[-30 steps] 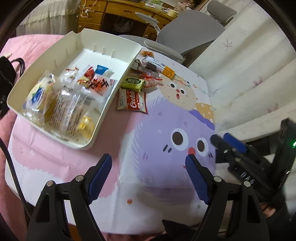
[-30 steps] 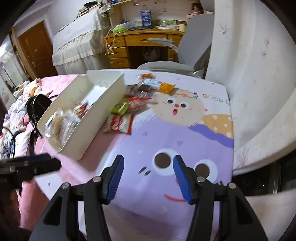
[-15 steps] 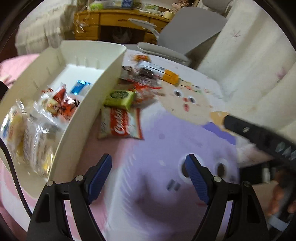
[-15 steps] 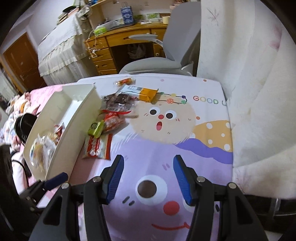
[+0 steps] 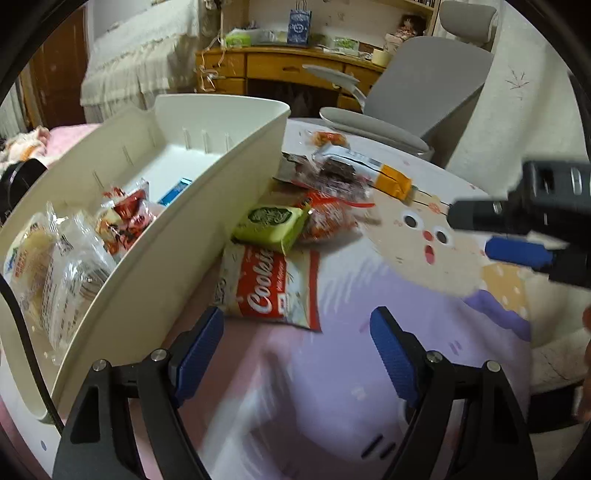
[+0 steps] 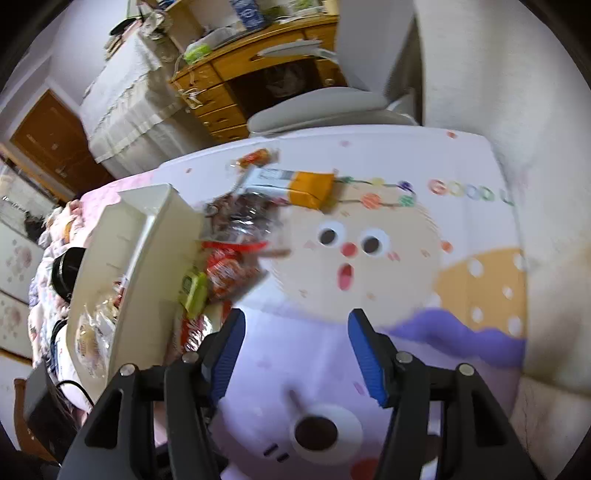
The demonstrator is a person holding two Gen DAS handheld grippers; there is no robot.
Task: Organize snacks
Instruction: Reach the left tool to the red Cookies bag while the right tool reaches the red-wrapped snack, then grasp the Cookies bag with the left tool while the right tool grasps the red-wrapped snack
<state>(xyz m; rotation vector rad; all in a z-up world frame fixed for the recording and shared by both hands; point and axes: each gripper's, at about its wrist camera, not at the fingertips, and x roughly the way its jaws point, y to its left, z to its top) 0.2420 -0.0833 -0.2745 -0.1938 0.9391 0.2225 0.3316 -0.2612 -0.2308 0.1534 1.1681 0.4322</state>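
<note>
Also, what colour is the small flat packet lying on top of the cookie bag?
Light green packet, with a dark green label; clearest in the left wrist view.

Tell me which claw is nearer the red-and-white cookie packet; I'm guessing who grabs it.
Left. The left claw hangs open just short of the red-and-white cookie packet. The right claw, open and empty, sits off to the packet's right.

Home bedroom. Wooden desk (image 5: 295,68) with drawers along far wall, cluttered top: blue gift bag (image 5: 299,23), green tissue pack (image 6: 196,51). Grey office chair (image 5: 413,88) pulled up at far edge of table. Bed under cream lace-trimmed cover (image 5: 144,55) left of desk; brown wooden door (image 6: 48,140) beyond. Table wears cartoon-print cloth (image 6: 461,240), pink and purple, lettered "GOOD". Pink floral bedding (image 6: 44,295) beside table's left edge.
</note>
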